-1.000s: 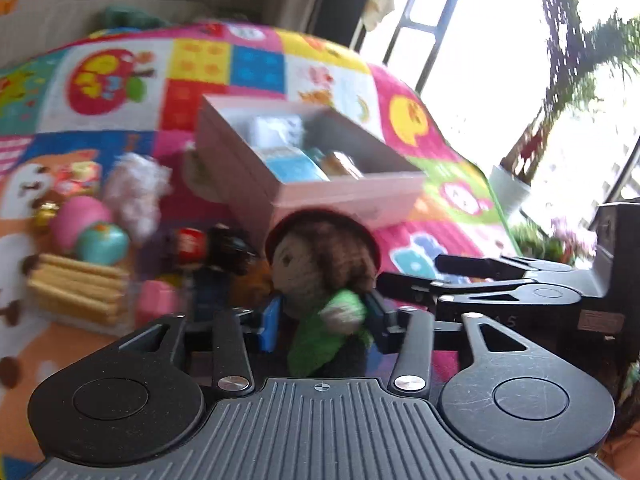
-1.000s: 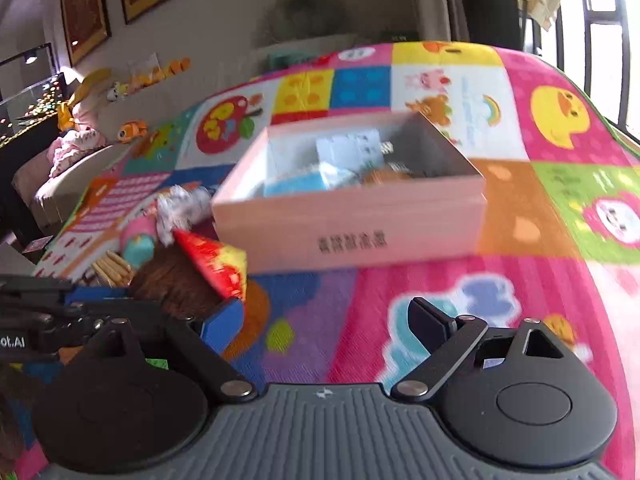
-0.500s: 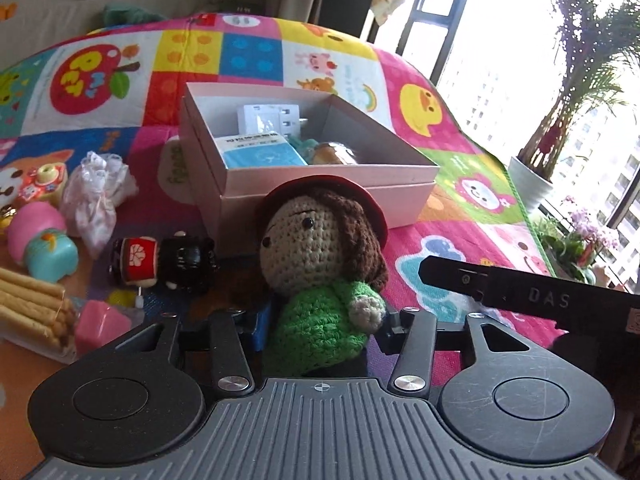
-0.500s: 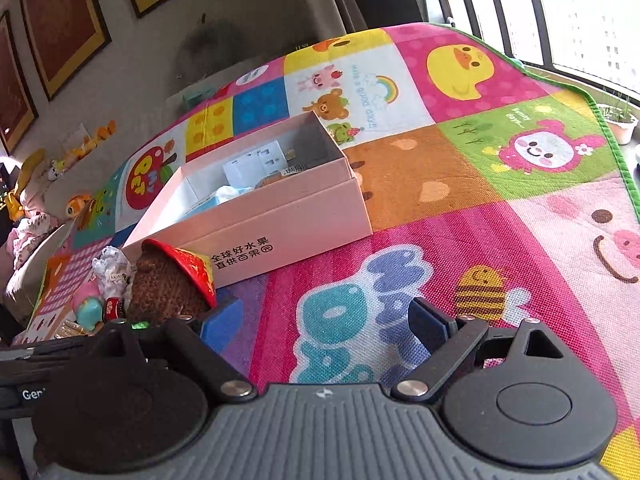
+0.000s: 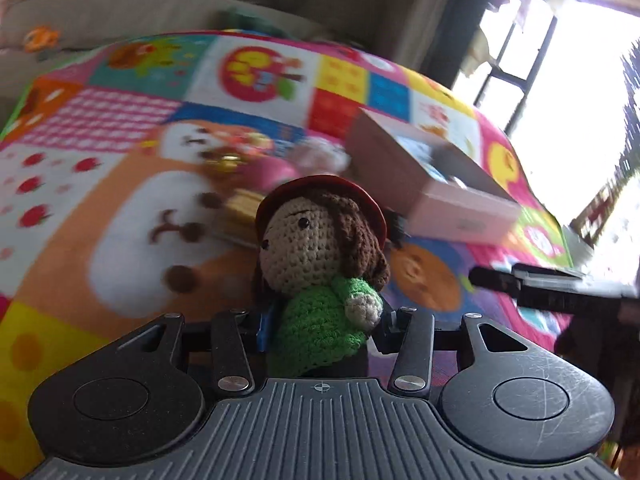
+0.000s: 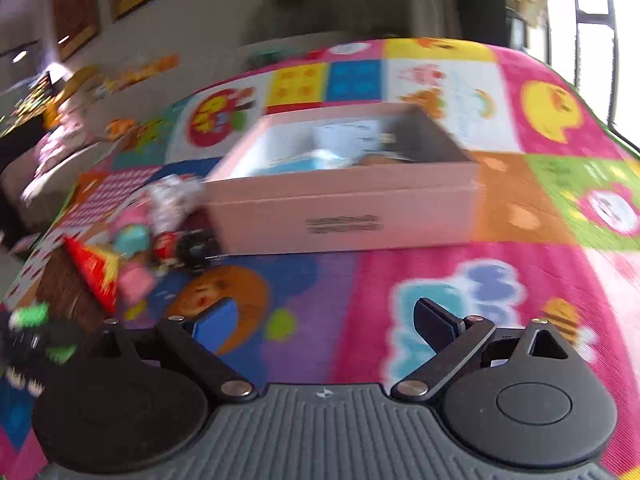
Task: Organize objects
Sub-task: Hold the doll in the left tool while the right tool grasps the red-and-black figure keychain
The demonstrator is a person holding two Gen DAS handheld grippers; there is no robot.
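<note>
left gripper (image 5: 320,322) clamped on my crochet doll (image 5: 320,276), jaws just been closing tighter | right gripper (image 6: 324,326) wide open, nothing in it | doll's above the play mat (image 5: 100,200), pink box (image 6: 344,204) well apart | risk: squishy yarn slips mid-swing

The left gripper (image 5: 320,320) is tilted downward, its jaws having just been closing and now clamped on a crocheted doll (image 5: 320,256). The right gripper (image 6: 324,320) is held with jaws spread wide, nothing between them.
</note>
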